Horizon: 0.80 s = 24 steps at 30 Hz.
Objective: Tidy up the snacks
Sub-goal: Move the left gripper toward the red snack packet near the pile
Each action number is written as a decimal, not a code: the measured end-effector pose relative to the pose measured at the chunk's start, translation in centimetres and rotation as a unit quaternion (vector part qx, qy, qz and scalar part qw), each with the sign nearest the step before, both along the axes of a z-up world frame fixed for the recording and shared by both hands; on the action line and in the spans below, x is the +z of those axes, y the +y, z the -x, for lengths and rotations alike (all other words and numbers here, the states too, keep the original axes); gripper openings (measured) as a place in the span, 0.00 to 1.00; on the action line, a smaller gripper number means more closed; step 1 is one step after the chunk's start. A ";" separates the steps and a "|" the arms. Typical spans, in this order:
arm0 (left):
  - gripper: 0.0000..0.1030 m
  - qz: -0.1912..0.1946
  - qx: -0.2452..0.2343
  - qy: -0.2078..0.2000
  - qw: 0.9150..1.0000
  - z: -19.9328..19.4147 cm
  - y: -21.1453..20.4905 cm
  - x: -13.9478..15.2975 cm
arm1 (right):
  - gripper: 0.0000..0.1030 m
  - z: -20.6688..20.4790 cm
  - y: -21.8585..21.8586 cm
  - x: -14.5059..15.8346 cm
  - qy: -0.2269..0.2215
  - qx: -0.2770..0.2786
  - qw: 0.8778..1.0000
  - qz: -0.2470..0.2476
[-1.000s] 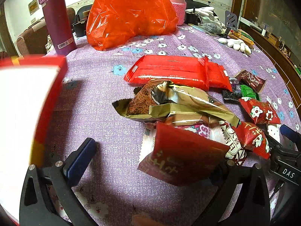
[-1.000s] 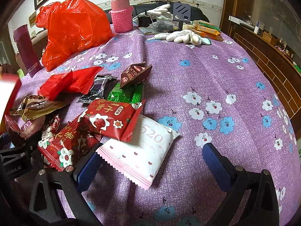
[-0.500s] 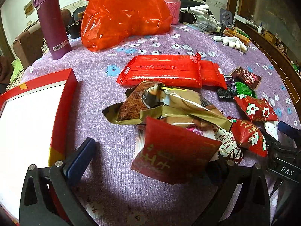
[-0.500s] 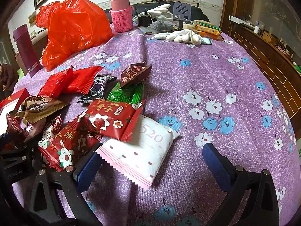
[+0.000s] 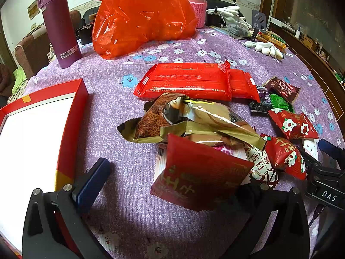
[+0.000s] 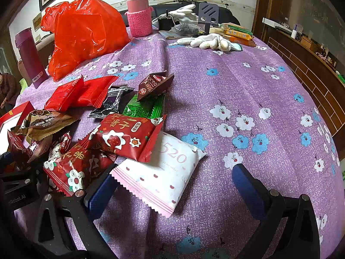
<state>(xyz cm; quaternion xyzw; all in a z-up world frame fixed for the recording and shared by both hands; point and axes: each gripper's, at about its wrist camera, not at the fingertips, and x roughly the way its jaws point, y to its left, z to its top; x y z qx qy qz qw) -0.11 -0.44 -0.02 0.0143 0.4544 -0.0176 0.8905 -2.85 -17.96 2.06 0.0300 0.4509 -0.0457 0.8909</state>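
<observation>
A red box (image 5: 71,116) with a bare white inside is seen at the left of the purple floral tablecloth (image 6: 248,90). The snacks (image 5: 194,120) are heaped beside it, outside. The left gripper (image 5: 172,181) is spread wide, a red packet (image 5: 200,172) resting against its right finger. The right gripper (image 6: 172,185) is held open over a white packet (image 6: 163,172).

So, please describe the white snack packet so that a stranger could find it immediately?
On the purple flowered tablecloth, find the snack pile near the right gripper. The white packet lies at the pile's near edge, partly under a red packet with white flowers. It alone is white, with pink zigzag edges and "520" printed.
</observation>
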 end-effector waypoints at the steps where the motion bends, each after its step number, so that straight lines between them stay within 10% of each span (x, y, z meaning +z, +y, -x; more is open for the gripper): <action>1: 1.00 0.000 0.000 0.000 1.000 0.0 0.0 0.0 | 1.00 0.0 0.0 0.0 0.000 0.000 1.000 0.000; 24: 1.00 -0.014 0.000 -0.004 1.000 0.1 -0.4 0.3 | 1.00 1.9 -0.9 0.4 0.012 0.093 0.995 -0.027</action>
